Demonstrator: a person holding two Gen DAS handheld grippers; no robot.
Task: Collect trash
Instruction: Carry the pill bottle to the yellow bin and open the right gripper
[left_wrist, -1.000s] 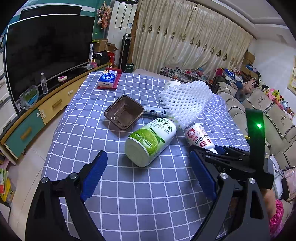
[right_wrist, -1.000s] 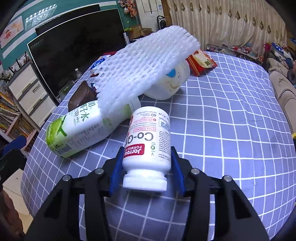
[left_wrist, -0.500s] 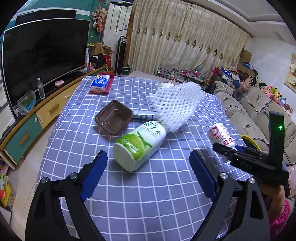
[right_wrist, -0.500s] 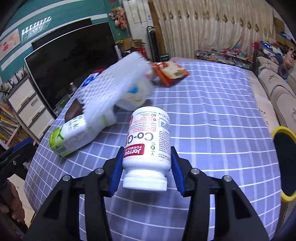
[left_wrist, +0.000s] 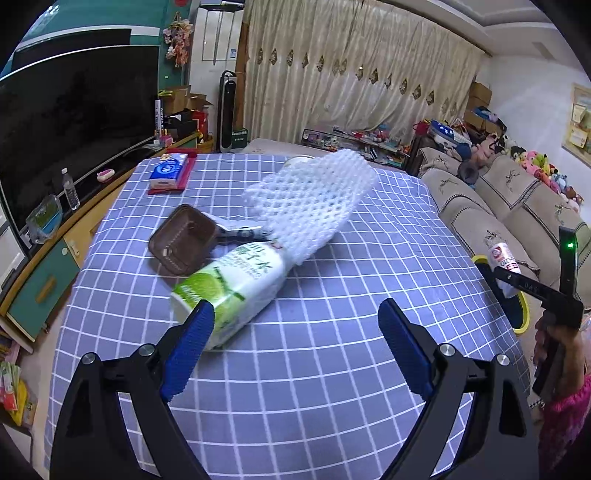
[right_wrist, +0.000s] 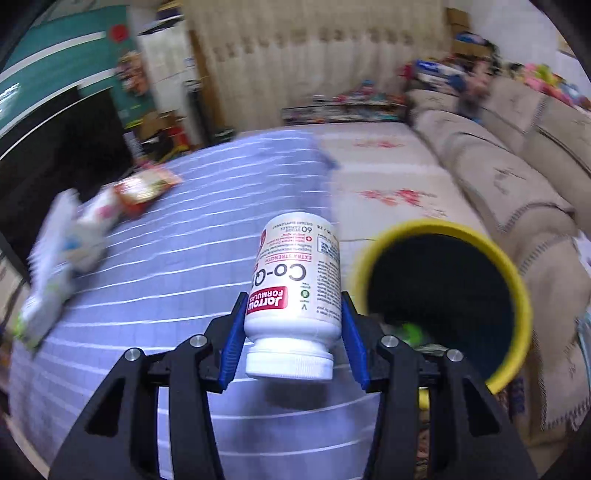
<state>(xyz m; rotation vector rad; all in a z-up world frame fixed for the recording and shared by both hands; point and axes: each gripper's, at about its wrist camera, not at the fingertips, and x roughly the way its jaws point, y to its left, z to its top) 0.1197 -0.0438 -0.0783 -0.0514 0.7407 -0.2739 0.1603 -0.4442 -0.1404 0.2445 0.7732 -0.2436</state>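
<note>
Right tongs: the right gripper (right_wrist: 293, 328) stood low in the centre of the right wrist view, jaws partly closed and pressing both sides of a white pill bottle (right_wrist: 295, 291).
Bottle's axis: it ran away from the camera, along the fingers, cap nearest the lens and base pointing off to the far end.
Bin: a yellow-rimmed bin (right_wrist: 517, 280) with a dark inside sat just right of the bottle and a little farther off, its mouth open toward the lens; a bit of green showed inside.
Key relation: the bottle lay left of the bin's mouth, not yet over it, so the coming move was judged to be a shift to the right before letting go.
Left tongs: the left gripper (left_wrist: 293, 343), at the bottom of the left wrist view, stood wide open and held nothing.
Nearest trash for it: a green drink bottle (left_wrist: 229, 284) lay on its side just beyond the left finger, long axis slanting toward the upper right.
Farther off: a white foam net (left_wrist: 314, 206) draped over that bottle's far end, with a brown tray (left_wrist: 183, 240) to its left on the checked tablecloth (left_wrist: 332, 369).
Nearer hand: the right one, already beside the bin.
</note>
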